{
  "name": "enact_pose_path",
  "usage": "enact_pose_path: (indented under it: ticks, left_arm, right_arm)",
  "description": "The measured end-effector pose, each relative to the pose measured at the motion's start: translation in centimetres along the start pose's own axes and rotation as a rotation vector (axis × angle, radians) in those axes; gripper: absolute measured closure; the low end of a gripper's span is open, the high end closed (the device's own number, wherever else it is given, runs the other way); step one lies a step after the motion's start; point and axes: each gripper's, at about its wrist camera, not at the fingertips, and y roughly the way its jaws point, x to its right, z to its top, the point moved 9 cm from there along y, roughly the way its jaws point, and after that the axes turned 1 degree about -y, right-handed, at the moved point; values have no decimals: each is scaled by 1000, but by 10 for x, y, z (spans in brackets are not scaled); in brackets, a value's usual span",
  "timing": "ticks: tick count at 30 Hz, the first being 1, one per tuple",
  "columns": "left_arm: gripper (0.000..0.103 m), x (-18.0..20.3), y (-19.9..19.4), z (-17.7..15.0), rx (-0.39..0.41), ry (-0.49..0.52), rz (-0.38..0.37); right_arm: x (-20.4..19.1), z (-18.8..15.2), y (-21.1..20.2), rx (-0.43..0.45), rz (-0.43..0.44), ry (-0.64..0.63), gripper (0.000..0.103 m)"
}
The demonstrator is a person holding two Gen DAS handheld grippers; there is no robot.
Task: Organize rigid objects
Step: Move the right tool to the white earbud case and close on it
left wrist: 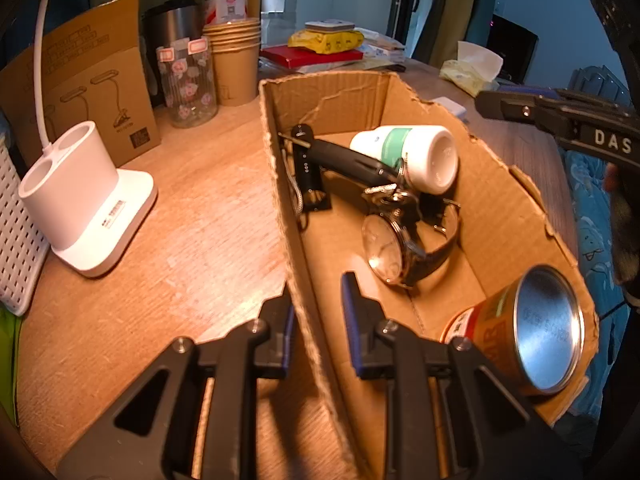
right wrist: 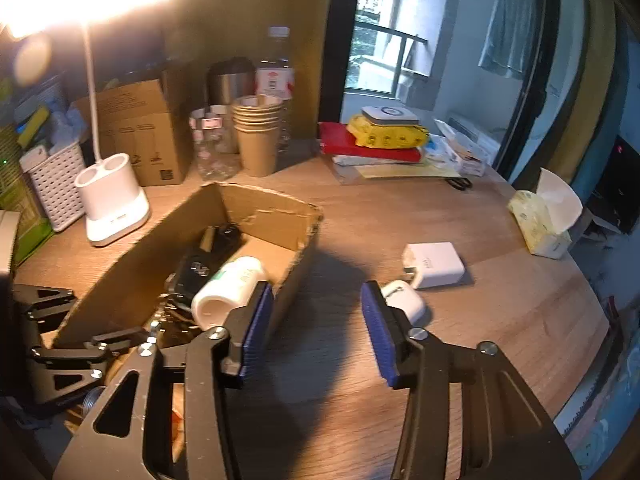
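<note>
Left gripper [left wrist: 318, 320] fingers pinch the box [left wrist: 294, 280] wall. Right gripper [right wrist: 318, 332] fingers spread, empty, near the earbud case [right wrist: 404, 300]: light, smooth, slippery; grip its flat sides.

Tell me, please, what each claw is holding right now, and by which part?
The left claw is shut on the cardboard box, pinching its side wall at the top edge. The right claw is open and holds nothing.

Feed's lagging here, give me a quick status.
Left gripper clamped on box wall. Right gripper open, empty, over table. Earbud case, charger still out; path clear.
</note>
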Motion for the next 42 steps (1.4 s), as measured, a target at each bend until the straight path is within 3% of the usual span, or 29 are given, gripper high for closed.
enact_pose_path:
  ticks: [15,21,23,29,42]
  left_arm:
    - [81,2,1,-2,-1,-1,-2]
    - [81,2,1,-2,-1,-1,-3]
    - [81,2,1,-2,-1,-1,-3]
    - [81,3,2,-2,-2,-2,-4]
    - [81,3,2,-2,-2,-2,-4]
  right_arm:
    - [60,-23,31,-25,-65,137,52]
    - [68,-28,48,-42,-70,169,51]
    - [70,-29,53,-45,-71,183,44]
    - [76,-25,62,-43,-66,214,38]
    - [77,-27,96,-97,-95,198,37]
